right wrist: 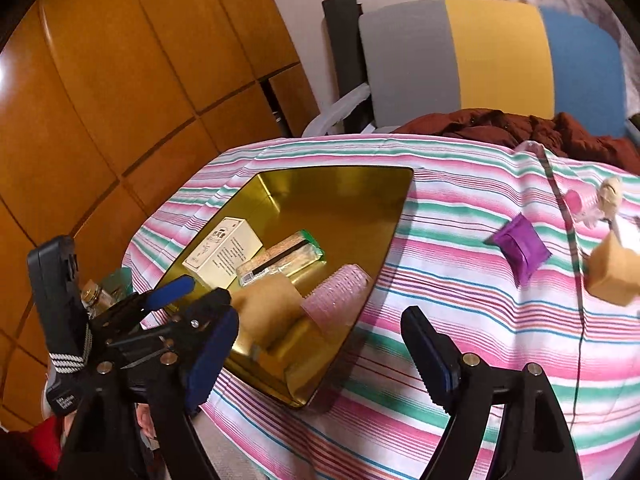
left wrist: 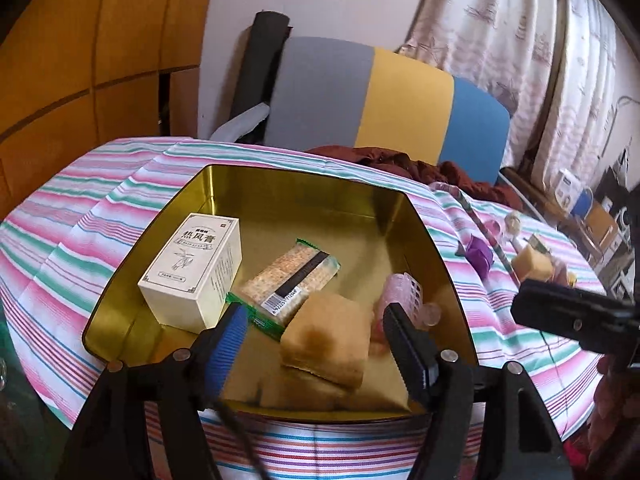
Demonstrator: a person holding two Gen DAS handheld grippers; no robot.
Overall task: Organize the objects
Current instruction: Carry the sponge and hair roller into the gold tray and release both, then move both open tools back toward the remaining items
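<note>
An open gold tin (left wrist: 280,188) sits on the striped cloth. It holds a cream box (left wrist: 192,268), a cracker packet (left wrist: 290,276), a tan sponge block (left wrist: 326,336) and a pink hair roller (left wrist: 402,294). My left gripper (left wrist: 316,314) is open over the tin's near side; the sponge block lies below, between the pads and apart from both. My right gripper (right wrist: 320,316) stands open and empty over the tin's near right rim (right wrist: 384,256). On the cloth to the right lie a purple packet (right wrist: 520,248), a second tan block (right wrist: 612,276) and another pink roller (right wrist: 576,200).
A grey, yellow and blue chair back (right wrist: 480,60) with a dark red garment (right wrist: 520,128) stands behind the table. Wooden cabinets (right wrist: 120,80) fill the left. A small glass bottle (right wrist: 94,296) sits at the table's left edge. A thin cord (right wrist: 576,280) runs across the cloth.
</note>
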